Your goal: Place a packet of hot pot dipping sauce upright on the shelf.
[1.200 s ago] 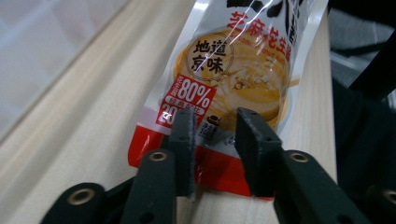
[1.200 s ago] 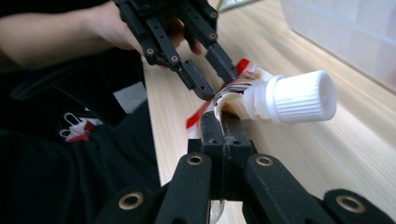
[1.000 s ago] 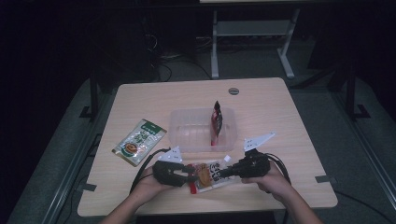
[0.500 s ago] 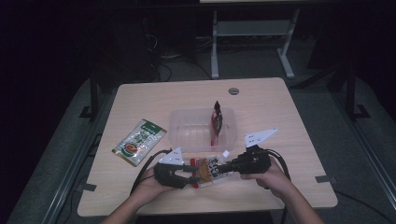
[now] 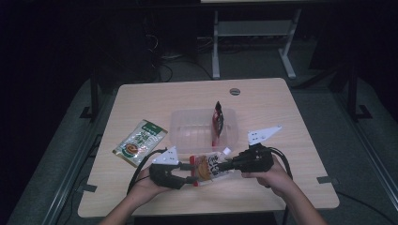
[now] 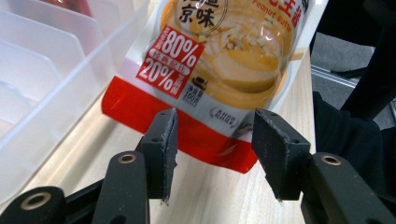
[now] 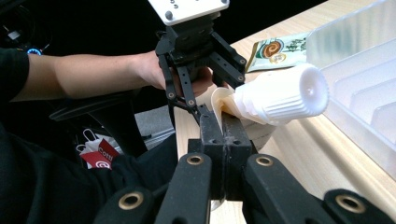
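Left gripper view: the pouch reads "80%", "20%", "Peanut Butter"; left tongs gape around its red edge above the worktop. Right tongs pinch the pouch beside its white cap.

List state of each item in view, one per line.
Peanut butter pouch: white cap on, held off the table between both hands.
Left hand-held gripper: open, jaws either side of the pouch's red bottom edge.
Right hand-held gripper: shut on the pouch's edge beside the cap.
Clear bin: open-topped, one dark red packet standing upright inside.
Green packet: lying flat on the table, left of the bin.
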Available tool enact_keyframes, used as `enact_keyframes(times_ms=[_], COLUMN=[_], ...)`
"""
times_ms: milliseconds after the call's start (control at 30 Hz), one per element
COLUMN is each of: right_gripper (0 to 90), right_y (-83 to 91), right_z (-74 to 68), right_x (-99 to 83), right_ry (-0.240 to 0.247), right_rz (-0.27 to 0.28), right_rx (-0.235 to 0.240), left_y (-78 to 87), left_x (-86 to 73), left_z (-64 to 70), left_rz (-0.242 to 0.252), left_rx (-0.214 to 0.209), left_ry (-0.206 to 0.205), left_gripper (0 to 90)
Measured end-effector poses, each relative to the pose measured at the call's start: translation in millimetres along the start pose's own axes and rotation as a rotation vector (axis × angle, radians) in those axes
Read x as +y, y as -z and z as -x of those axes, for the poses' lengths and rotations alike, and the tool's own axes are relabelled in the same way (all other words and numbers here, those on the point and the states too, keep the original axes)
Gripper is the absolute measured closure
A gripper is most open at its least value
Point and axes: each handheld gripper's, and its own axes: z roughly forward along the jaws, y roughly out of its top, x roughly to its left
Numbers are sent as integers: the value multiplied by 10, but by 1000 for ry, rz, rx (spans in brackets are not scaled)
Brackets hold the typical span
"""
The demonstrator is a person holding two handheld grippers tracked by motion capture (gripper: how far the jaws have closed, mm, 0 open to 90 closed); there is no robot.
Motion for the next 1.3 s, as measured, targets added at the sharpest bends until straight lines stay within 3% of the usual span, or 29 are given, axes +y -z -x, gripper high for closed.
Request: enact_keyframes(times_ms=[200,333,733,1300], right_gripper=[898,898,898,897], right_y=[55,89,246,783], right_z=[-22,-46,-83,-42], right_x=[25,38,138,158], right_ry=[17,20,27,3], right_rz=[-1,1,-5,41], right_rx=[-20,-35,-85,-208], left_y=[118,219,442,421], left_x=[-38,-81,-322,-337], left_z=[-7,-21,-56,-88], left_rz=[-1,-2,-55,-71], left_rx=[17,20,56,51], left_ry=[-11,22,48,57], left_gripper=[497,478,411,363])
